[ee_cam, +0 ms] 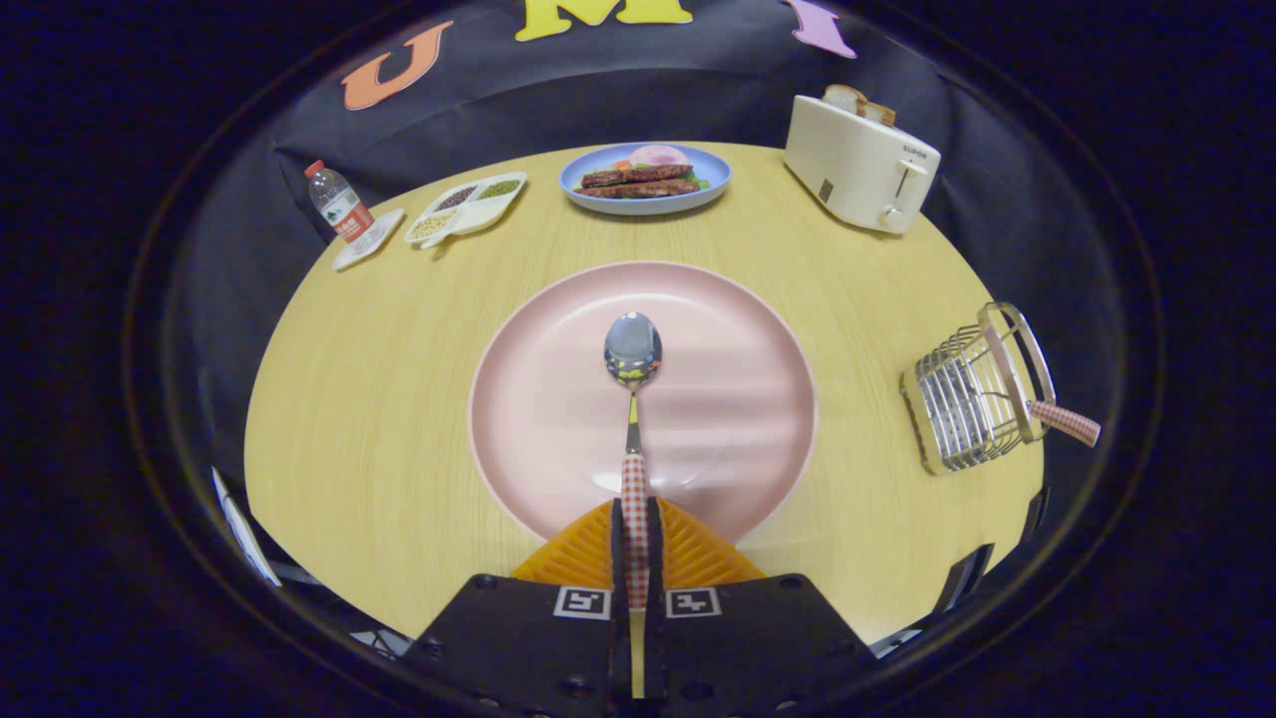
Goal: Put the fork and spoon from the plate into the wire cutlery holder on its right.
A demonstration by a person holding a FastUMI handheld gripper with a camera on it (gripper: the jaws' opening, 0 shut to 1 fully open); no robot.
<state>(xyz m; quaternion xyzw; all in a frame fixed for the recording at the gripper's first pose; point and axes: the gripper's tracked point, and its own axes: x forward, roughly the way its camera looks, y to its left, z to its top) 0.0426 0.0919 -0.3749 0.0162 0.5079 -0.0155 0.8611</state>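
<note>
One item left: gripper (635, 519) clamps the checked-handle steel spoon (633, 399) over the round pink plate (558, 399); keep it level, carry right, drop bowl-first into the wire cutlery holder (972, 399).

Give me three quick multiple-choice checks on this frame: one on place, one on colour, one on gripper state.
1. Where is the wire cutlery holder?
A. on the pink plate
B. right of the pink plate
C. behind the toaster

2. What colour is the plate under the spoon?
A. pink
B. blue
C. white

3. What are the fingers doing?
A. spread wide
B. pressing on the spoon's handle
C. gripping the bottle

B: holder stands on the table right of the plate. A: pink rim and face. B: the checked handle is clamped between both fingers of the gripper.
</note>
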